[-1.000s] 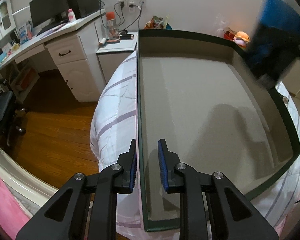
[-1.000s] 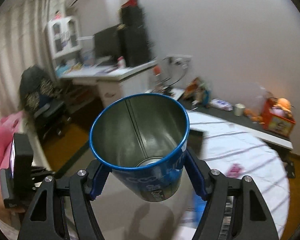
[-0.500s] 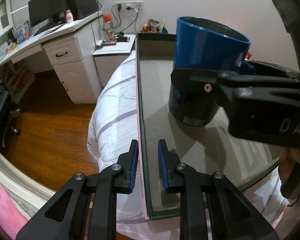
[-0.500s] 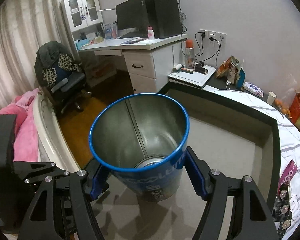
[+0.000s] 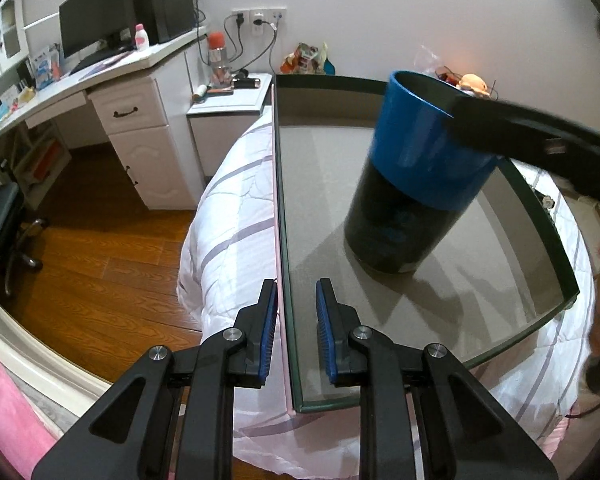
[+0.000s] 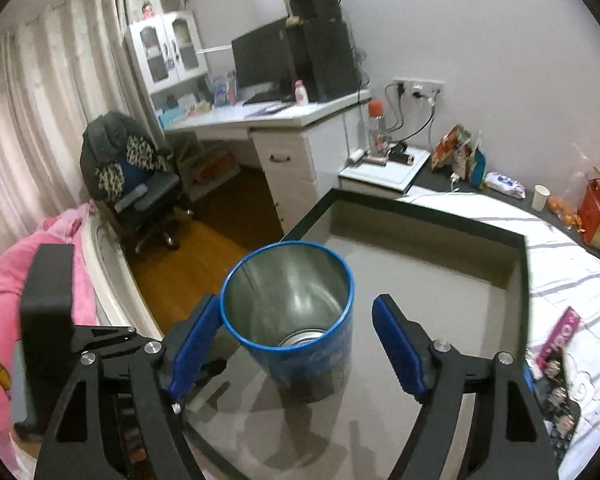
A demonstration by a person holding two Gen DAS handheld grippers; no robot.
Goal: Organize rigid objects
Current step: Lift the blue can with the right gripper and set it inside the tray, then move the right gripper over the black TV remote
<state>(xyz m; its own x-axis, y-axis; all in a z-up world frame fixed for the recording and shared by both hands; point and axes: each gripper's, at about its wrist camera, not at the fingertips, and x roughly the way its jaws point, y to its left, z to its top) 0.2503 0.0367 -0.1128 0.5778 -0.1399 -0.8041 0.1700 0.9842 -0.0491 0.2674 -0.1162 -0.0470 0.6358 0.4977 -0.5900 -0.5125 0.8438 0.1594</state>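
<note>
A blue metal can, open at the top and empty, stands upright on the grey floor of a shallow dark-rimmed box lying on the bed. In the right wrist view the can is between the jaws of my right gripper, which are opening. The left pad is at the can's rim and the right pad stands clear of it. My left gripper straddles the box's left wall near the front corner, jaws narrowly apart, with a gap visible on both sides of the thin wall.
The box rests on a white striped quilt. A pink packet and dark items lie on the bed to its right. A desk, nightstand, office chair and wooden floor are to the left.
The right gripper carried the can in over the box and lowered it onto the box floor, then its jaws widened off the can. The left gripper stayed at the box wall.
</note>
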